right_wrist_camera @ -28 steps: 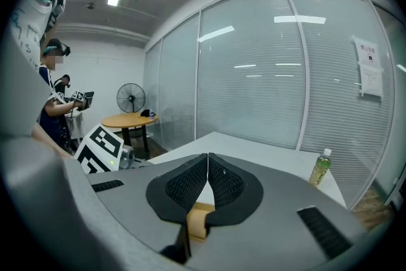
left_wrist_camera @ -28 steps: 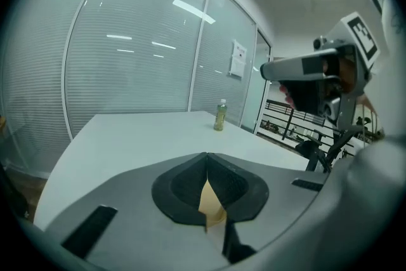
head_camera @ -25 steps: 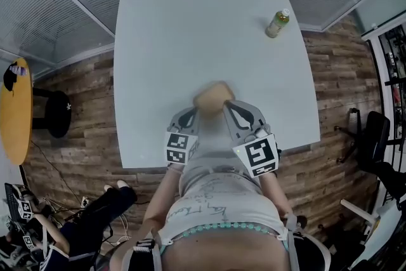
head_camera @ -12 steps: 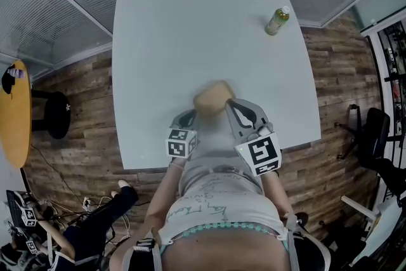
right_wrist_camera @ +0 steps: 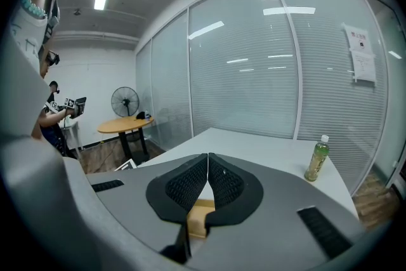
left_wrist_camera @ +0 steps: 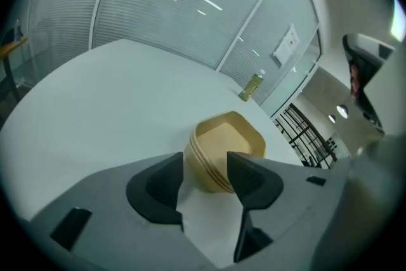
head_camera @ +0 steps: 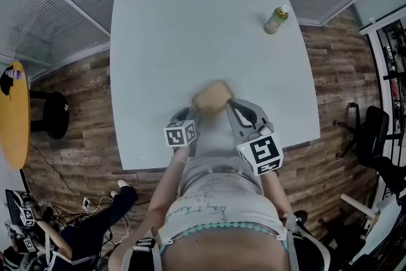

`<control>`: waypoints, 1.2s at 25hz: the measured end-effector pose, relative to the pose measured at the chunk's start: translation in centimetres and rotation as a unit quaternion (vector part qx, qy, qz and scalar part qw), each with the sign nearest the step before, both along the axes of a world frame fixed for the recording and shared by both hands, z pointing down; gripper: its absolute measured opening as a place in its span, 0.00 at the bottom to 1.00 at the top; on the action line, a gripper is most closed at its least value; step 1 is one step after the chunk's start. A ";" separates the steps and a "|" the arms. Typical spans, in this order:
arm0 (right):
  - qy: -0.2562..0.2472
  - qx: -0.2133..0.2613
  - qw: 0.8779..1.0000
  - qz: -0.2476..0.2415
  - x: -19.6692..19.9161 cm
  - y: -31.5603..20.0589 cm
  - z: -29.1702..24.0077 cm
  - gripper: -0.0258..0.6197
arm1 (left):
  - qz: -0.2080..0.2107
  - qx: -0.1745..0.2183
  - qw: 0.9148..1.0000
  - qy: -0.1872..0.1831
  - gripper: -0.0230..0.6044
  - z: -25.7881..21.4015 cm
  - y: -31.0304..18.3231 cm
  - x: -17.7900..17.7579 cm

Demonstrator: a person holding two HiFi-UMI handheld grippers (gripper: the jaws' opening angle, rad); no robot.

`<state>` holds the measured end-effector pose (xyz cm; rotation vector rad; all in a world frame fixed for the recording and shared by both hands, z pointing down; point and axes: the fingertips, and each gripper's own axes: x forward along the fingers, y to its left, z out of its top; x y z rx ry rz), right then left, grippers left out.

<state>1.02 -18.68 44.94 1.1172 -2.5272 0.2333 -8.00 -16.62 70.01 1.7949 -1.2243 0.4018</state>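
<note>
Nested tan bowls (left_wrist_camera: 225,150), over the surface (left_wrist_camera: 95,92) well short of the green bottle (left_wrist_camera: 252,85), look light, thin-walled and prone to slide apart; we judge the rim the best hold, where the right gripper (right_wrist_camera: 207,158) seems to have its fingers clamped, while the left gripper (left_wrist_camera: 206,162) has its fingers apart around them.

Held out close together in front of the person's body, the left gripper (left_wrist_camera: 206,168) tips downward with its jaws spread apart, while the right gripper (right_wrist_camera: 207,162) has its jaws pressed together.
</note>
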 end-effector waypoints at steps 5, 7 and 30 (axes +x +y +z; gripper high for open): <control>0.001 -0.001 1.000 0.003 0.4 -0.1 0.0 0.04 | -0.031 -0.049 0.998 0.040 0.35 1.6 -0.1 0.8; 0.001 0.000 1.000 0.004 0.6 -0.2 0.0 0.04 | -0.022 -0.046 0.998 0.027 0.35 1.8 -0.2 1.0; 0.003 0.003 1.000 0.021 1.9 -0.2 0.1 0.04 | -0.029 -0.087 0.996 0.011 0.10 2.2 -0.4 1.0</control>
